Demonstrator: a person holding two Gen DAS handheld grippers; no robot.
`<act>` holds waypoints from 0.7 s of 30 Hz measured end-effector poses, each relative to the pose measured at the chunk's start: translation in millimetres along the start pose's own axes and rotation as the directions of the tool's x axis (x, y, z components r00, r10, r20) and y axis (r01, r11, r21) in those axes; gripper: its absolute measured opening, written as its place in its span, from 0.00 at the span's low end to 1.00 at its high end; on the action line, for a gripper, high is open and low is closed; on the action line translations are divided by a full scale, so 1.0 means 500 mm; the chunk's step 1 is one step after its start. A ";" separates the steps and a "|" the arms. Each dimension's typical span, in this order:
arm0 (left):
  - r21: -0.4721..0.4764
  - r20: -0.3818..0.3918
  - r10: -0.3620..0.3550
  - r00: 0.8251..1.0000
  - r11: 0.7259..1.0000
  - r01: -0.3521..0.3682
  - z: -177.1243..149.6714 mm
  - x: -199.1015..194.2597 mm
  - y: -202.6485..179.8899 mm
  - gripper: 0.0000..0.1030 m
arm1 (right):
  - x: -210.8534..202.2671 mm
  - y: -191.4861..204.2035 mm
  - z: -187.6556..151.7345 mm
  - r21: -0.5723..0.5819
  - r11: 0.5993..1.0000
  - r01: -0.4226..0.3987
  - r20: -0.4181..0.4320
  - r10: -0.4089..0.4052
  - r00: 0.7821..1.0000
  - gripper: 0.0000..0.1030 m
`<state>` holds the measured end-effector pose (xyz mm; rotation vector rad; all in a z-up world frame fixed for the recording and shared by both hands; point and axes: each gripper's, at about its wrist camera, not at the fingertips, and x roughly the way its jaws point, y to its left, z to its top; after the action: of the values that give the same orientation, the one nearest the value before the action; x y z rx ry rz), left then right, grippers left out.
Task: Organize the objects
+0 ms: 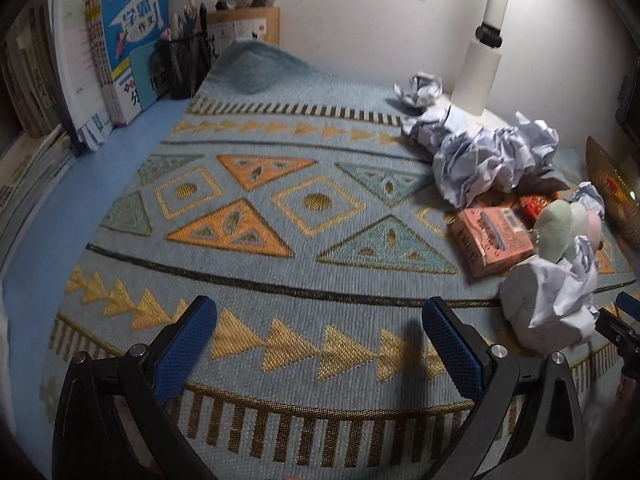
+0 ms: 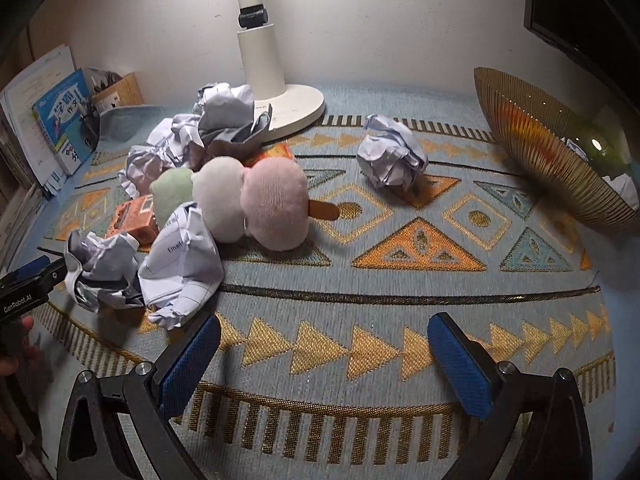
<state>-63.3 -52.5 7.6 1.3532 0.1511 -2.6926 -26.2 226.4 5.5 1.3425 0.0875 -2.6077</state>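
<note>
Several crumpled paper balls lie on a patterned blue mat (image 2: 360,280): a pile (image 2: 192,136) near the lamp base, two (image 2: 180,260) at the left front, and one alone (image 2: 390,156). A plush skewer of green, white and pink balls (image 2: 240,196) lies among them, beside an orange box (image 2: 134,218). In the left wrist view the pile (image 1: 488,156), the box (image 1: 490,238) and the plush (image 1: 560,228) sit at the right. My left gripper (image 1: 320,336) is open over bare mat (image 1: 280,220). My right gripper (image 2: 324,348) is open, just right of the front paper balls.
A white lamp stand (image 2: 276,96) rises at the back. A golden wire basket (image 2: 552,152) sits at the right with paper inside. Books (image 1: 128,52) and a black pen holder (image 1: 184,64) stand along the left wall. A dark monitor (image 2: 580,4) hangs at the upper right.
</note>
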 end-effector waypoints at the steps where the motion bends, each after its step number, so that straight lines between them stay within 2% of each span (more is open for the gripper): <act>1: 0.014 -0.001 0.015 1.000 1.000 -0.015 0.000 0.001 -0.007 1.00 | 0.005 0.006 -0.007 -0.021 0.999 0.024 0.008 -0.024 1.000 1.00; 3: 0.024 -0.003 0.015 1.000 1.000 -0.015 0.000 0.001 -0.012 1.00 | 0.006 0.014 -0.008 -0.045 0.998 0.045 0.011 -0.045 0.999 1.00; 21: 0.020 -0.003 0.013 1.000 1.000 -0.013 -0.003 0.001 -0.013 1.00 | 0.009 0.007 -0.008 -0.034 0.999 0.040 0.007 -0.040 0.999 1.00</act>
<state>-63.5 -45.8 6.3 1.3587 0.1150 -2.6886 -24.6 222.8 -0.5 1.3339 0.1579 -2.6309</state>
